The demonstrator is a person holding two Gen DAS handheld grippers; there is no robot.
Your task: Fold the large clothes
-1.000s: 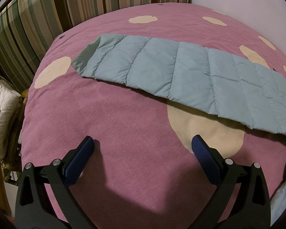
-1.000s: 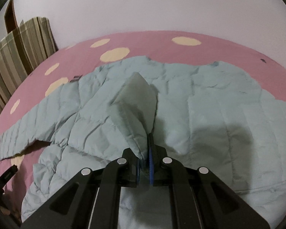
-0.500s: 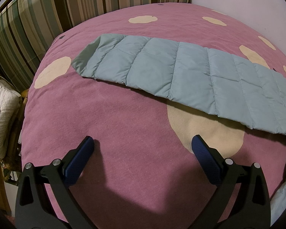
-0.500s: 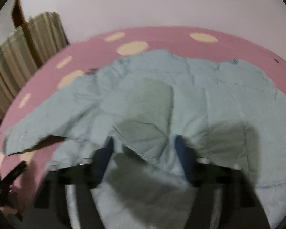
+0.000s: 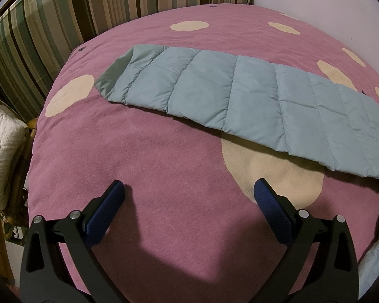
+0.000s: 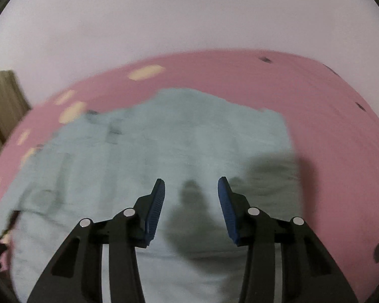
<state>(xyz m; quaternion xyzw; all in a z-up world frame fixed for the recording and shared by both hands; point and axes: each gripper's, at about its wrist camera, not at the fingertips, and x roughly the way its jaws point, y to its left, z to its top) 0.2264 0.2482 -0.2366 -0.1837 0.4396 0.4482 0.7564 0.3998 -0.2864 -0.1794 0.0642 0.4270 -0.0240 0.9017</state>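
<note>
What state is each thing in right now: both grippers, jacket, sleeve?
left gripper: open, empty, over the blanket.
right gripper: jaws closing, nothing between them, above the jacket.
jacket: spread flat on the blanket, unheld.
sleeve: stretched out straight, lying flat, not folded in.

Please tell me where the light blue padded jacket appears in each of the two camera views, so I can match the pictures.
Left wrist view: only one sleeve of the light blue padded jacket shows, lying flat from upper middle to the right edge.
Right wrist view: the jacket body fills the middle and lower left, blurred.
Shared landmark: the pink bedspread with cream spots.
</note>
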